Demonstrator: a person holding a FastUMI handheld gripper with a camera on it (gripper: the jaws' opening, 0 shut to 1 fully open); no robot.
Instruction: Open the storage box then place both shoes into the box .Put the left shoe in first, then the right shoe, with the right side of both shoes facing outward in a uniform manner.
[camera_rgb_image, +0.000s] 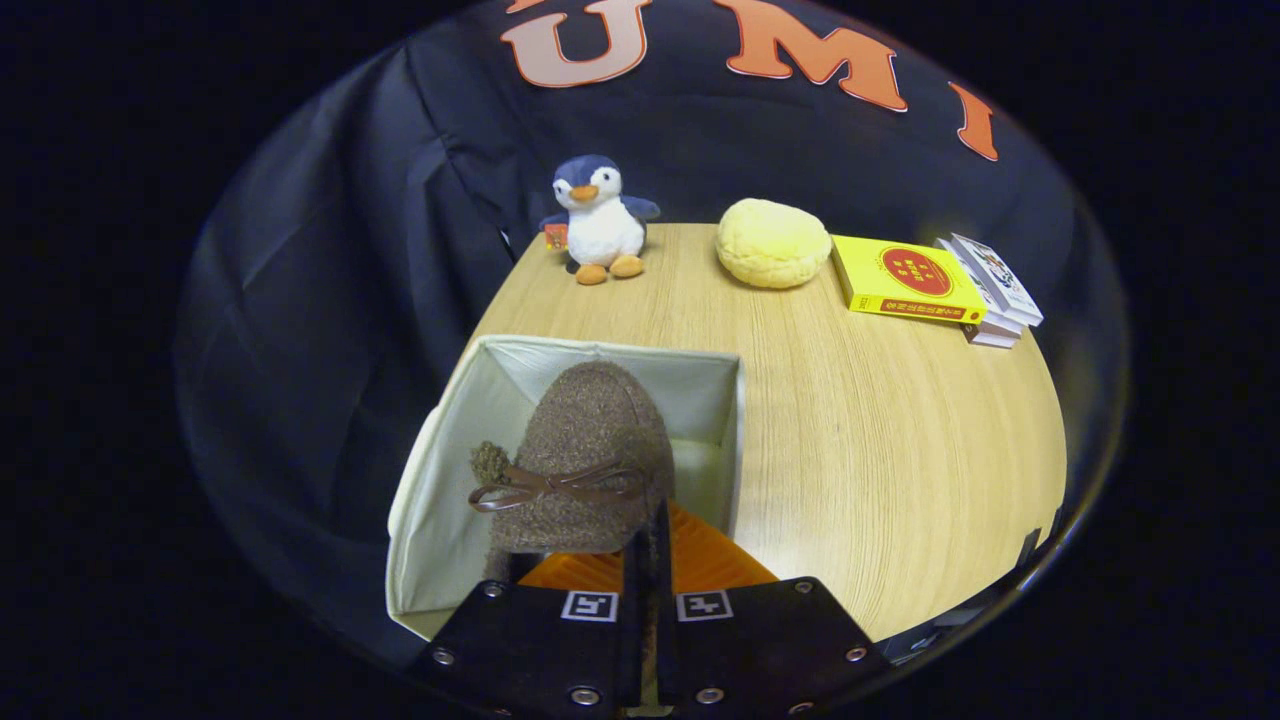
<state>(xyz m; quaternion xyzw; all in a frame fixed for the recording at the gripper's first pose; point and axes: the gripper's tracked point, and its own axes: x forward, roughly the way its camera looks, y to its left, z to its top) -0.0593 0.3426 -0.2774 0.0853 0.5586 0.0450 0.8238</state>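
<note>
One shoe (585, 455) is in the hand-held gripper (645, 545). The two fingers sit very close together at the back of the shoe, and they look pinched on its heel edge, so I think it is gripping the shoe. The shoe is brown and fuzzy, with a little bow on top. Its long way runs straight out from the fingers, toe pointing away, toward the far wall of the box (440, 500).

The box is open and pale. The shoe hangs just over it, inside its walls, nearer the left wall than the right one. I cannot see the bottom of the box under the shoe, so I cannot tell if another shoe is in there.

The box stands on the desk (880, 450). Well beyond the box are a toy penguin (598, 218), a yellow bun (773, 243) and some books (935, 285).

The next move looks like lowering the shoe straight down and then letting go.
</note>
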